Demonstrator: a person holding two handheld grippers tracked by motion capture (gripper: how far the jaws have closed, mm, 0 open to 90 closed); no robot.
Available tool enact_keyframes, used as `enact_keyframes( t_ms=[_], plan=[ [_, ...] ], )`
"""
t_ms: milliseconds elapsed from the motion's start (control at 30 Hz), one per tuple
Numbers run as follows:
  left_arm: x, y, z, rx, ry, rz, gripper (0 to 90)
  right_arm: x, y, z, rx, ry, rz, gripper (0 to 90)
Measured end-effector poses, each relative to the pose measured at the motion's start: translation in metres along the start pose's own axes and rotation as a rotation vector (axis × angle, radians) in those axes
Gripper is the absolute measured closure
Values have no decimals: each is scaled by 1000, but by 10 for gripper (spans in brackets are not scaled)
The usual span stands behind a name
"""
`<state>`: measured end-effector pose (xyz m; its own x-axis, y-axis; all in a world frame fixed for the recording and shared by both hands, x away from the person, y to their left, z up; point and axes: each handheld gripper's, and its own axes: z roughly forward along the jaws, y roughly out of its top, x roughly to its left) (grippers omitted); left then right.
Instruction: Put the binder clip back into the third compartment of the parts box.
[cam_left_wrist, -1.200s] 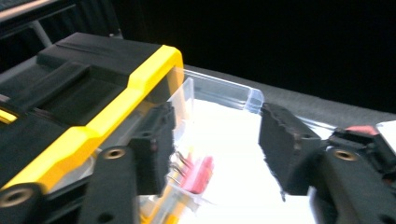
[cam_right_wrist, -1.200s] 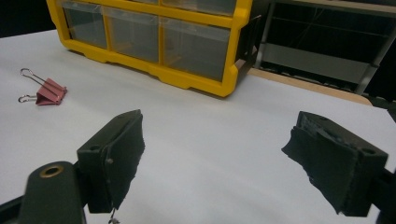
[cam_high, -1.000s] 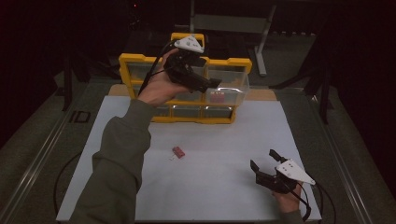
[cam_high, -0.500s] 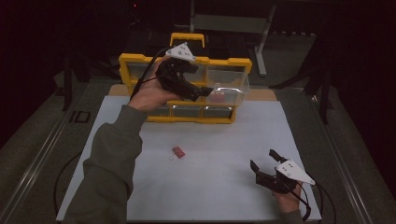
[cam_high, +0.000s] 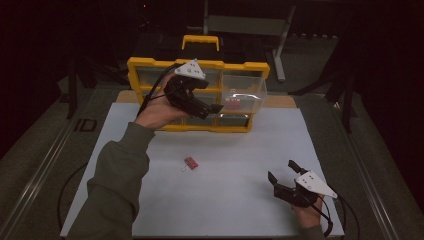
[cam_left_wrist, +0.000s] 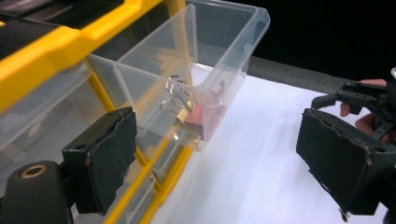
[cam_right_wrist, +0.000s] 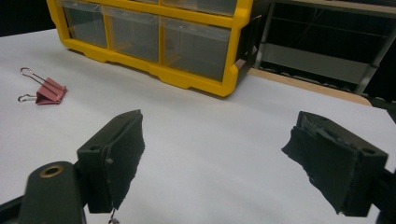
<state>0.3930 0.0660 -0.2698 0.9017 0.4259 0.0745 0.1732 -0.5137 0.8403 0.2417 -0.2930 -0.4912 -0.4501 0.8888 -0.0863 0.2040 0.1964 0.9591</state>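
Note:
A yellow organizer (cam_high: 150, 65) with clear drawers stands at the back of the white mat. Its middle right drawer (cam_high: 250, 92) is pulled out and holds a pink binder clip (cam_high: 233, 103), which looks red (cam_left_wrist: 201, 116) in the left gripper view. My left gripper (cam_high: 211, 111) hangs open just left of that drawer with nothing between its pads (cam_left_wrist: 105, 154). A second pink binder clip (cam_high: 190, 162) lies on the mat in front of the organizer, seen as (cam_right_wrist: 46, 91) in the right gripper view. My right gripper (cam_high: 281, 170) rests open and empty at the front right.
The white mat (cam_high: 230, 210) covers the table, with a wooden strip (cam_high: 280, 101) showing beside the organizer. Metal rails (cam_high: 45, 165) run along the left side. A dark stand (cam_high: 280, 45) rises behind the organizer. Cables trail from both grippers.
My left hand has come down and toward the front of the organizer, and its jaws now sit lower beside the open drawer. The right gripper has stayed put.

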Motion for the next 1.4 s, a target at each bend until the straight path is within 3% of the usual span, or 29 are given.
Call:
enact_keyframes(
  t_ms=[867,1400],
  plan=[
    [-12,-31,3,65,-11,29,83,0,0,0,3,-2,-2,166],
    [-17,-46,5,74,-14,24,70,0,0,0,4,-3,-4,166]
  ],
)
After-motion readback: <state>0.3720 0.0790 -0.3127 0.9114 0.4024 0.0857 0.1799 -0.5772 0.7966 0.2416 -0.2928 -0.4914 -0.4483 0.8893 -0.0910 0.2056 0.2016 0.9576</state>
